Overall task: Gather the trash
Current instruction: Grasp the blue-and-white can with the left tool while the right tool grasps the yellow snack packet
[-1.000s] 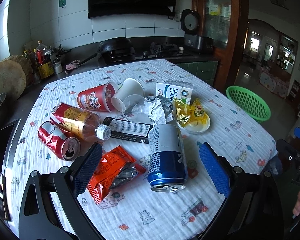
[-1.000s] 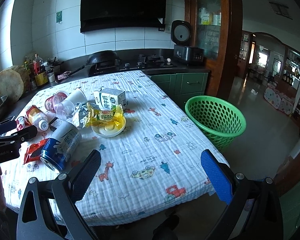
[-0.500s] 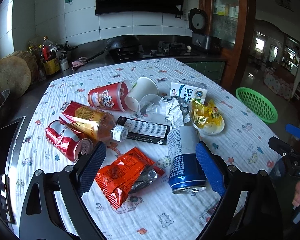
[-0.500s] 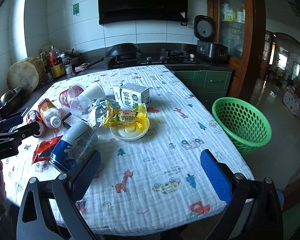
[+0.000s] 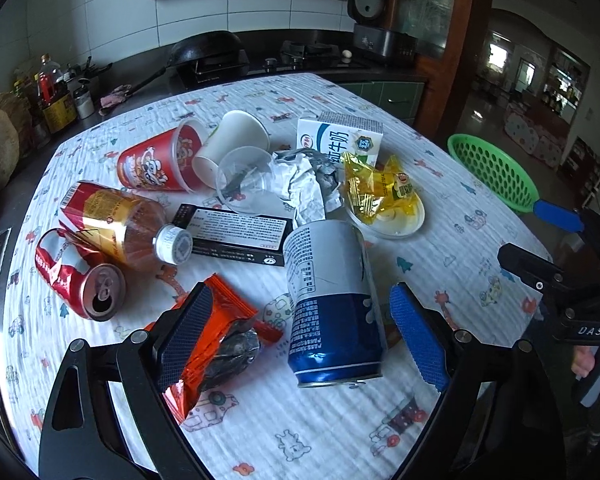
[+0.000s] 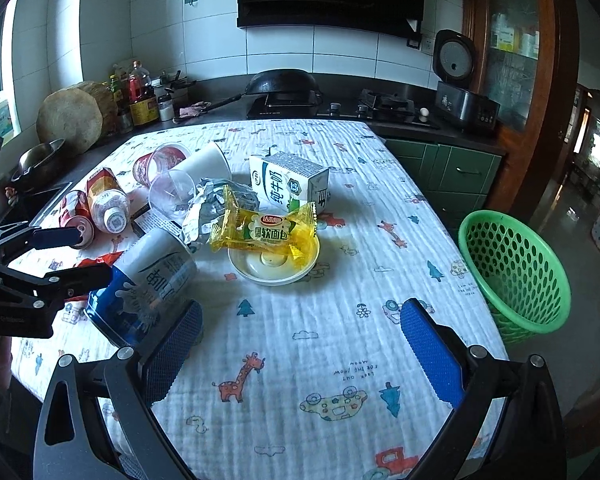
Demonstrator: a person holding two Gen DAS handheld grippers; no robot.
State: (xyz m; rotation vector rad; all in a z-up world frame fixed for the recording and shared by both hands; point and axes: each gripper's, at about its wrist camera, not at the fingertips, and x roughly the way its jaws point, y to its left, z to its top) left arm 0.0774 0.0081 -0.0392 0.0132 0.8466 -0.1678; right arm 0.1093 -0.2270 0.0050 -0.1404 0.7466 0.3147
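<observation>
The cloth [image 6: 340, 320] on the worktop is white with little cartoon cars, trees and a giraffe. The big can [image 5: 332, 300] is white on top and dark blue below. The snack bag [image 5: 216, 340] is orange. The bread wrapper [image 6: 264, 232] is yellow. The basket [image 6: 512, 272] is green. The small can [image 5: 80, 280] is red.

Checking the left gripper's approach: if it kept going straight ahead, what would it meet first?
Probably the blue-and-white can lying between the left gripper's open fingers; the orange wrapper sits close by its left finger.
</observation>
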